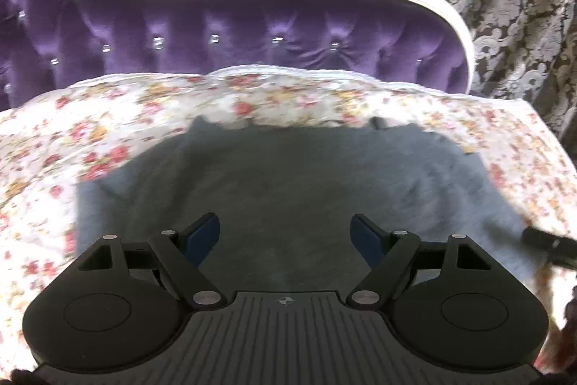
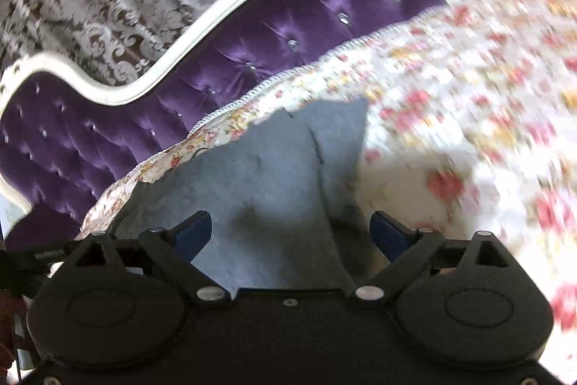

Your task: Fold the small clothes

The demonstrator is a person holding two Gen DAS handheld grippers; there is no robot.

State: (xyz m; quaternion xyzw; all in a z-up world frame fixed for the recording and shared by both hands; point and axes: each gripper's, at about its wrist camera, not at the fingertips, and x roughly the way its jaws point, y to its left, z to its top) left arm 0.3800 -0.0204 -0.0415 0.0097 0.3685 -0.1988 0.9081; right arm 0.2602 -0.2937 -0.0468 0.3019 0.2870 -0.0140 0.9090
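Your left gripper (image 1: 285,233) and right gripper (image 2: 292,233), jaws apart and empty, hover over the grey garment (image 1: 288,175) lying flat on the floral bedspread (image 1: 108,118), probably so you can pick edges for folding.

Both grippers point downward: the left gripper (image 1: 286,233) has its fingers (image 1: 202,237) spread (nothing between them), the right gripper (image 2: 290,233) wider still.

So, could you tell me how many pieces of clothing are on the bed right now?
1: a grey garment lies spread on the floral bedspread, in front of the purple headboard. Its near edge is hidden behind the grippers, so something small could be concealed there.
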